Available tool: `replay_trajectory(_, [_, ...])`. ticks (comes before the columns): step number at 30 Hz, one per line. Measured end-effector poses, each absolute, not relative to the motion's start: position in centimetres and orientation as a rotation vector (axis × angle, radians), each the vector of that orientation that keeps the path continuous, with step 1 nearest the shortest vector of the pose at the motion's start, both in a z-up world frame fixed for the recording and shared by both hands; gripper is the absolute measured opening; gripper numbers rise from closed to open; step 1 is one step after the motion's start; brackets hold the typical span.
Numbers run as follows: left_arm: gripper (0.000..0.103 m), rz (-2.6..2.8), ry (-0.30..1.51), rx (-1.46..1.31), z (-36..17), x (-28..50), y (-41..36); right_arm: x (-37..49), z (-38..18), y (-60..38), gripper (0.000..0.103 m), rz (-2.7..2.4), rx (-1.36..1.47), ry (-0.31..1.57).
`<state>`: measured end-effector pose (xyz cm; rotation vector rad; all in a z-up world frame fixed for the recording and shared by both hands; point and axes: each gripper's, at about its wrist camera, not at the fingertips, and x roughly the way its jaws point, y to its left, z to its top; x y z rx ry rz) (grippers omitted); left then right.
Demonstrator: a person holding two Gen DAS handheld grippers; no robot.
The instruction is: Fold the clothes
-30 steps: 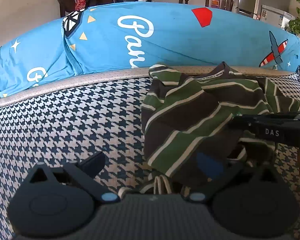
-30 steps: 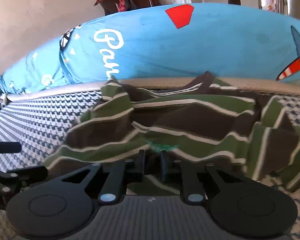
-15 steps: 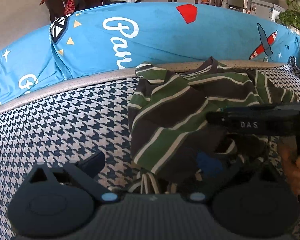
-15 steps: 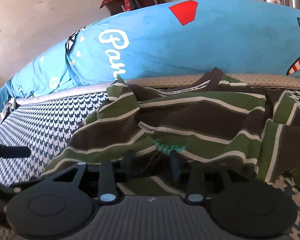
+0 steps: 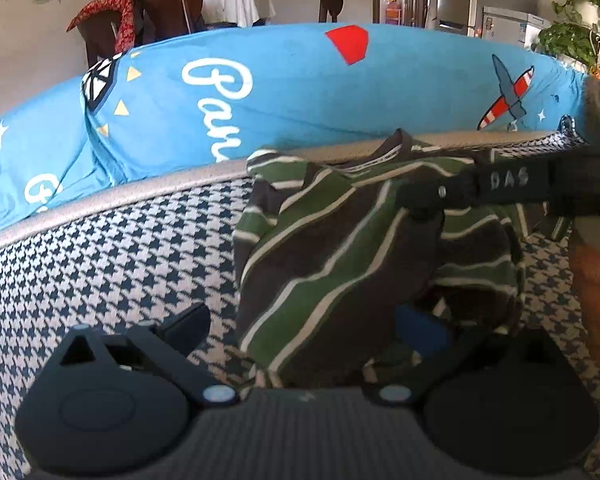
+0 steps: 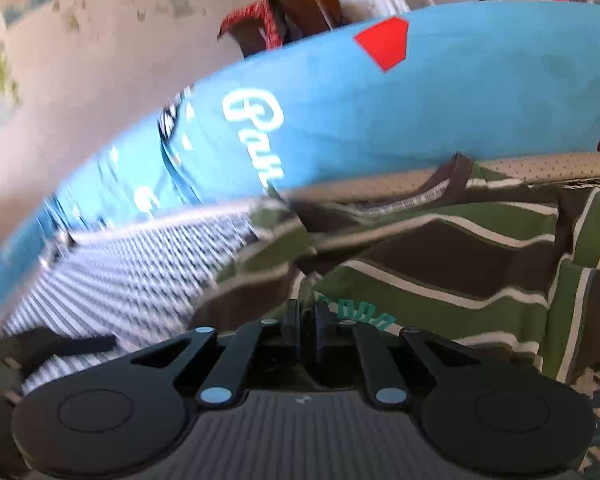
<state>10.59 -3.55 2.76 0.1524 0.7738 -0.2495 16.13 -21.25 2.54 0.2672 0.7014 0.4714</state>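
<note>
A green, brown and white striped shirt (image 5: 340,248) lies crumpled on the houndstooth cushion (image 5: 120,248), collar toward the back edge. My left gripper (image 5: 304,328) is open, its right finger under the shirt's near fold and its left finger on bare cushion. My right gripper (image 6: 307,320) is shut on a fold of the shirt (image 6: 440,264) near the teal print and holds it raised. The right gripper's body, marked DAS (image 5: 500,184), crosses the right side of the left wrist view above the shirt.
A blue printed cover (image 5: 300,92) rises behind the cushion's grey piped edge (image 5: 140,190). Chairs, a white-clothed table (image 5: 228,6) and a fridge stand in the room beyond. A potted plant (image 5: 580,28) stands at far right.
My right gripper opened half a second ago and has now shut on the shirt fold, swinging up and left with blur. The left gripper stayed open at the shirt's near edge.
</note>
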Motion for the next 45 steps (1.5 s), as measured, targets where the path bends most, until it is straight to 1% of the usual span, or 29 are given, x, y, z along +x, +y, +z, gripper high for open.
replay_trajectory(5, [0.103,-0.272,0.768,0.171,2.6,10.8,-5.2,15.6,4.4,-21.6,0.009,0.512,0.308,0.652])
replay_trajectory(9, [0.103,-0.305,0.737,0.188,2.6,10.4,-6.3,15.6,4.8,-22.0,0.009,0.551,0.385,0.658])
replay_trajectory(13, [0.103,-0.263,0.686,0.209,2.4,10.7,-7.2,15.3,5.3,-22.0,0.009,0.563,0.391,0.645])
replay_trajectory(15, [0.101,-0.244,0.688,0.186,2.2,11.4,-7.1,15.2,5.4,-21.9,0.009,0.57,0.392,0.643])
replay_trajectory(18, [0.083,-0.208,0.705,0.151,1.8,12.5,-6.8,15.0,5.6,-21.8,0.009,0.579,0.395,0.64])
replay_trajectory(20, [0.057,-0.173,0.724,0.13,1.5,13.3,-6.4,14.9,5.7,-21.7,0.009,0.586,0.397,0.639])
replay_trajectory(21, [0.052,-0.16,0.735,0.116,1.4,13.6,-6.1,14.9,5.7,-21.7,0.009,0.589,0.398,0.638])
replay_trajectory(23, [0.034,-0.148,0.743,0.093,1.3,14.0,-5.7,14.7,5.8,-21.6,0.009,0.594,0.397,0.636])
replay_trajectory(24, [0.028,-0.14,0.733,0.1,1.3,14.1,-5.6,14.7,5.9,-21.6,0.009,0.594,0.392,0.636])
replay_trajectory(25, [0.017,-0.132,0.723,0.108,1.4,14.1,-5.5,14.6,5.8,-21.5,0.009,0.595,0.389,0.636])
replay_trajectory(26, [0.013,-0.119,0.709,0.119,1.5,14.1,-5.4,14.6,5.8,-21.4,0.009,0.598,0.387,0.638])
replay_trajectory(29, [0.009,-0.057,0.661,0.136,2.0,14.4,-4.7,14.4,5.7,-21.0,0.009,0.605,0.372,0.648])
replay_trajectory(34, [0.008,0.077,0.617,0.151,2.6,15.5,-2.2,14.2,5.5,-20.8,0.01,0.587,0.35,0.651])
replay_trajectory(41, [0.008,0.251,0.61,0.097,3.7,18.4,4.0,14.8,4.7,-21.7,0.01,0.524,0.375,0.677])
replay_trajectory(45, [0.008,0.34,0.602,0.122,3.5,19.6,6.0,15.1,4.3,-21.8,0.01,0.493,0.359,0.688])
